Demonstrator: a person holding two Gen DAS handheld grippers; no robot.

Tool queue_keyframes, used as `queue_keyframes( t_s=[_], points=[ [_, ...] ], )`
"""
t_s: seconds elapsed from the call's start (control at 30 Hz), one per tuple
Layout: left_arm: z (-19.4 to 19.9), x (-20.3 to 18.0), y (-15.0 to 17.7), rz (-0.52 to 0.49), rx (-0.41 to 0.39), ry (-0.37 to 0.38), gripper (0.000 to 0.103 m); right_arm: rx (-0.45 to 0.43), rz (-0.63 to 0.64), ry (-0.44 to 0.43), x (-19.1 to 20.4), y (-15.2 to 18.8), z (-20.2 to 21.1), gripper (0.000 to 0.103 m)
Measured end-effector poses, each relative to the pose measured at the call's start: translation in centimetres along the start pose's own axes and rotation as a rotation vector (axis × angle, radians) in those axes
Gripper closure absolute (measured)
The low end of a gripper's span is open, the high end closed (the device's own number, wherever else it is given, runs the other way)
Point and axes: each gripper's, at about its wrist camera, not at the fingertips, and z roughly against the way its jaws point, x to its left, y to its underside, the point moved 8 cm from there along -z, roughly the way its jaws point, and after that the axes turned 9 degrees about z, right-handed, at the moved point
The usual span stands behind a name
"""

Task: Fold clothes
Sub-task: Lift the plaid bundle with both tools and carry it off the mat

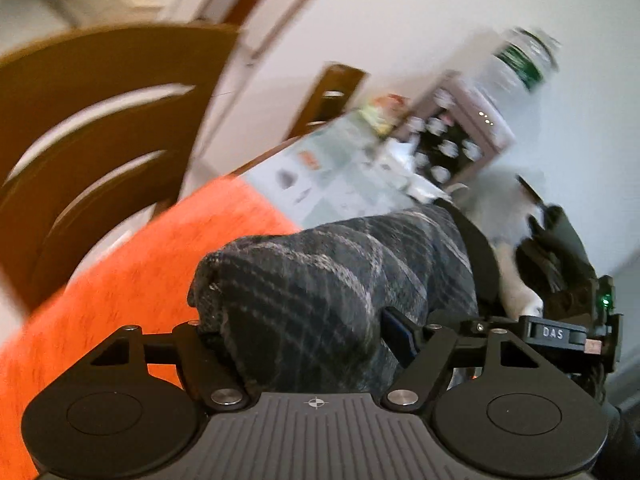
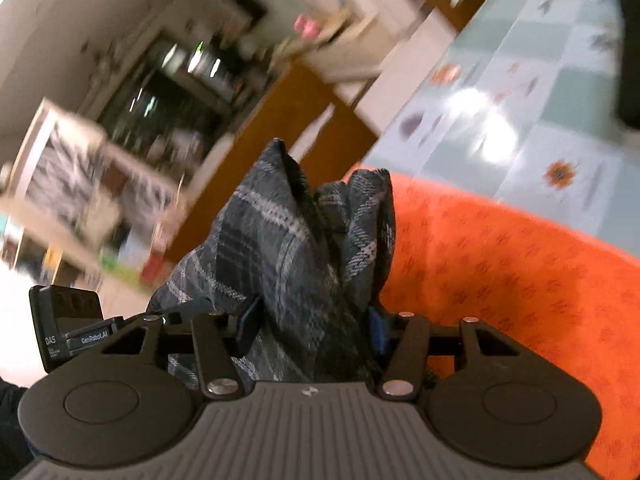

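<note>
A dark grey plaid garment [image 1: 320,264] is bunched up and lifted above an orange cloth [image 1: 140,264]. My left gripper [image 1: 304,332] is shut on one thick fold of it. The blue pad of its right finger [image 1: 400,332] presses the fabric, and the left finger is hidden behind the cloth. In the right wrist view the same garment [image 2: 280,220] stands up in two peaks. My right gripper [image 2: 314,324] is shut on it, with a blue pad on each side. The orange cloth [image 2: 500,264] lies below and to the right.
The table has a pale green and white patterned cover [image 1: 332,168] [image 2: 520,80]. A brown wooden chair [image 1: 100,120] stands at its left. A plastic bottle [image 1: 520,64] and a patterned box [image 1: 452,136] stand at the back. The other gripper's black body [image 1: 560,332] is close on the right.
</note>
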Motion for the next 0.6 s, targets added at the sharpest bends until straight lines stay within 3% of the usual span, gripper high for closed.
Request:
queue_keyframes(
  t_s=[0.37,0.6],
  points=[
    [-6.4,-9.0,-12.3,-0.325,0.105,0.177,0.028,-0.427,-0.179,0.172,-0.7,-7.1,5.0,0.045],
    [-14.9,-12.3,-17.5,-0.383,0.218,0.219,0.028,-0.558,-0.37,0.225,-6.5,-10.4,4.2,0.045]
  ],
)
